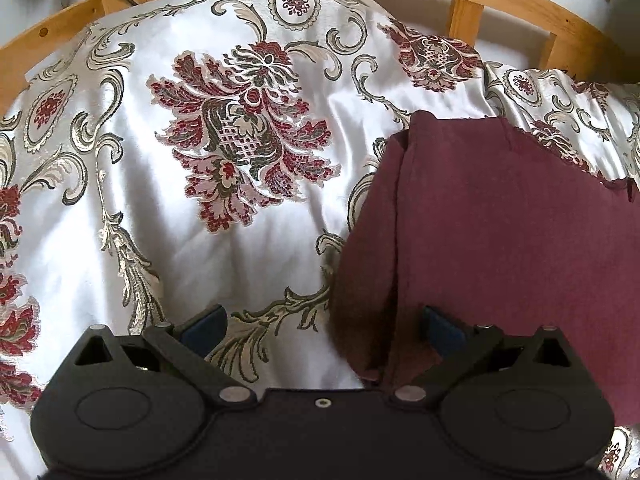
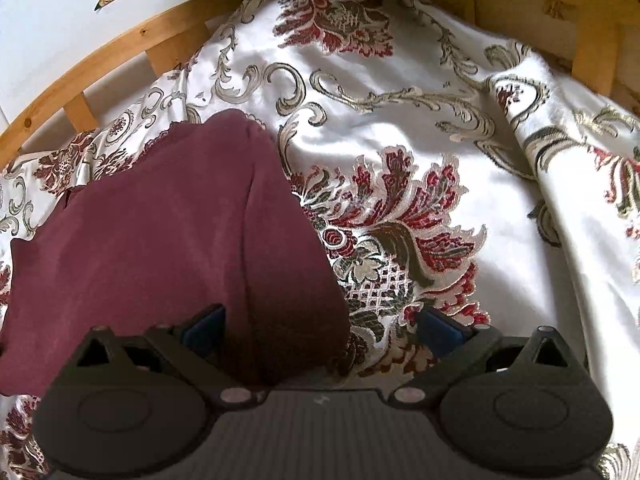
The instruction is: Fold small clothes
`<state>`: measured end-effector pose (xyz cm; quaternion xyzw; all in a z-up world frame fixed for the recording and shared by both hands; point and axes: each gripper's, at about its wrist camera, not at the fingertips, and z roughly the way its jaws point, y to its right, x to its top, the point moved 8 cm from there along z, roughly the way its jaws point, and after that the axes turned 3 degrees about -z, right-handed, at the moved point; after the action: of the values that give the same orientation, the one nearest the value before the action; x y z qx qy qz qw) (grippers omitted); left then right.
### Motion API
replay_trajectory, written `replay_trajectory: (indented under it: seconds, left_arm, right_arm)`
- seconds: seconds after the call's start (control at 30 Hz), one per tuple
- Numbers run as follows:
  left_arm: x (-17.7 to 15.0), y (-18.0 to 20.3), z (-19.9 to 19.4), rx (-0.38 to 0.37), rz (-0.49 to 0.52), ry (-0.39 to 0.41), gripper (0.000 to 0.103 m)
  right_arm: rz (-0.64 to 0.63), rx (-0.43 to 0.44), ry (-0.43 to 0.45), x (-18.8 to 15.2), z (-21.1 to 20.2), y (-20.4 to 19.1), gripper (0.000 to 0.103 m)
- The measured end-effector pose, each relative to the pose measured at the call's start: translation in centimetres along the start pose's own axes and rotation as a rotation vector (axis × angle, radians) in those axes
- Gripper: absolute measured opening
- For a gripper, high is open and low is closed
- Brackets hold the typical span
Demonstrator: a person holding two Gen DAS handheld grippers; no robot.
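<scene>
On the floral bedspread (image 1: 248,240), a maroon garment (image 1: 500,220) beside wooden rails (image 1: 464,20).

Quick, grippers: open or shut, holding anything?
Left gripper: open, holding nothing; garment edge lies between its fingers.
Right gripper: open, holding nothing.

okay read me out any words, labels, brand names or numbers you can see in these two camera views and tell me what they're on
No readable text in either view.
Maroon garment: no tag or print showing.
Floral bedspread: pattern only.
Wooden bed frame: one dark mark, too blurred to read.
Left gripper and right gripper: no markings visible.
</scene>
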<state>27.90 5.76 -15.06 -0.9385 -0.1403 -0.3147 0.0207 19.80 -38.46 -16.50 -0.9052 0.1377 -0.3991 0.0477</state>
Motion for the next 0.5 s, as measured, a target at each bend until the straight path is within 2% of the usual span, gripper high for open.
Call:
replay_trajectory:
  seconds: [0.17, 0.37, 0.5]
  left_arm:
    - [-0.2, 0.0, 0.0, 0.004, 0.002, -0.001, 0.102]
    - [-0.2, -0.4, 0.2, -0.006, -0.029, -0.024, 0.102]
    - [-0.2, -0.9, 0.3, -0.019, -0.078, -0.036, 0.102]
  right_arm:
    - [-0.069, 0.035, 0.115, 1.2, -0.8, -1.8, 0.103]
    - [-0.151, 0.067, 0.183, 1.6, -1.0, -3.8, 0.102]
    - [-0.19, 0.098, 0.212, 1.7, -1.4, -4.9, 0.09]
